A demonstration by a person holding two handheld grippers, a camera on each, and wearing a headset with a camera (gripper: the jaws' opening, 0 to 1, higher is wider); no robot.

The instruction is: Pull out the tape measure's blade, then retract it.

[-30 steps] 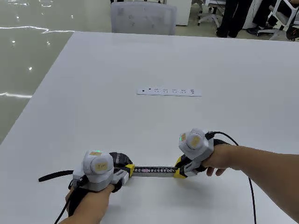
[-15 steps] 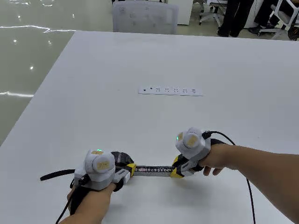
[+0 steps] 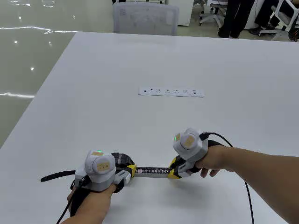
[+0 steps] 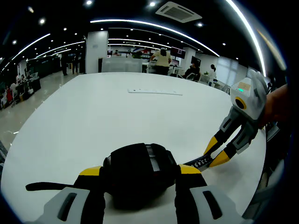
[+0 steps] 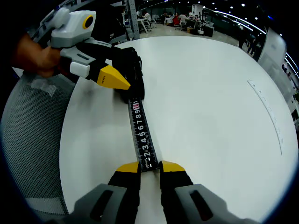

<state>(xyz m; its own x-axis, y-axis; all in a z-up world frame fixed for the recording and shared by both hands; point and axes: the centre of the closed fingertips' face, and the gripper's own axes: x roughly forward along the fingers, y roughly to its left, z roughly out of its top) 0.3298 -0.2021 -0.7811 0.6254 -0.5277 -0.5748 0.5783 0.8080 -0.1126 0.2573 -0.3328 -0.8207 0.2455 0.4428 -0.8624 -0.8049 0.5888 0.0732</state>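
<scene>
The black tape measure case (image 3: 121, 160) rests on the white table (image 3: 140, 126) near its front edge, and my left gripper (image 3: 126, 171) is shut on it; the case (image 4: 138, 172) sits between the yellow-tipped jaws in the left gripper view. A short length of blade (image 3: 152, 171) runs right from the case to my right gripper (image 3: 174, 173). In the right gripper view the blade (image 5: 140, 130) shows numbers up to about 9, and my right gripper (image 5: 149, 165) is shut on its tip. The case (image 5: 134, 70) lies at the far end of the blade there.
A white power strip (image 3: 171, 92) lies mid-table, far beyond the grippers. A black wrist strap (image 3: 56, 176) trails left from the case. A grey chair (image 3: 144, 17) stands at the table's far edge, with people behind it. A cable (image 3: 243, 154) runs along the right arm.
My right gripper has moved left toward the case with the blade tip, so the exposed blade is shorter. The left gripper and case have stayed put.
</scene>
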